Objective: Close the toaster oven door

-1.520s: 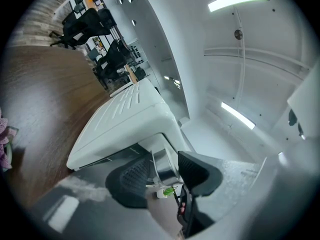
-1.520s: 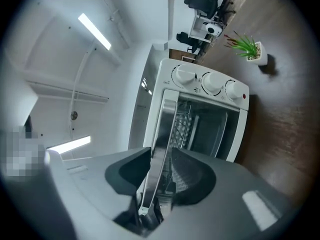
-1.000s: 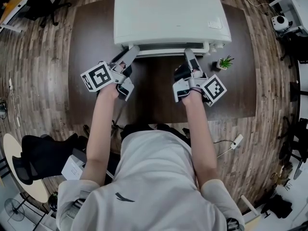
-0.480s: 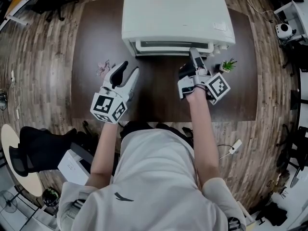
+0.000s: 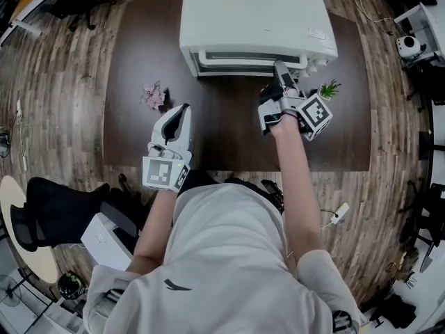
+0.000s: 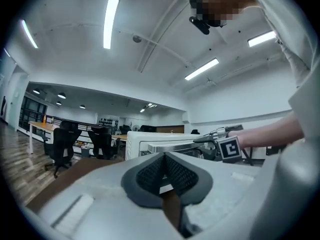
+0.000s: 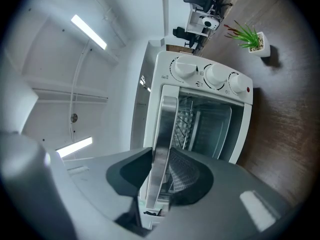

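Right gripper (image 5: 281, 71) clamps the door handle (image 7: 166, 126), rigid and probably slick metal; left gripper (image 5: 182, 111), jaws just closed, holds nothing.

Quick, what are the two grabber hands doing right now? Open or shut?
Left gripper: just closed, shut, nothing between its jaws.
Right gripper: shut on the oven door handle.

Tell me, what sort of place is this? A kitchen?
Probably an open-plan office or lab, not a kitchen: black office chairs and long desks stand under ceiling strip lights, and the toaster oven sits on a plain brown table.
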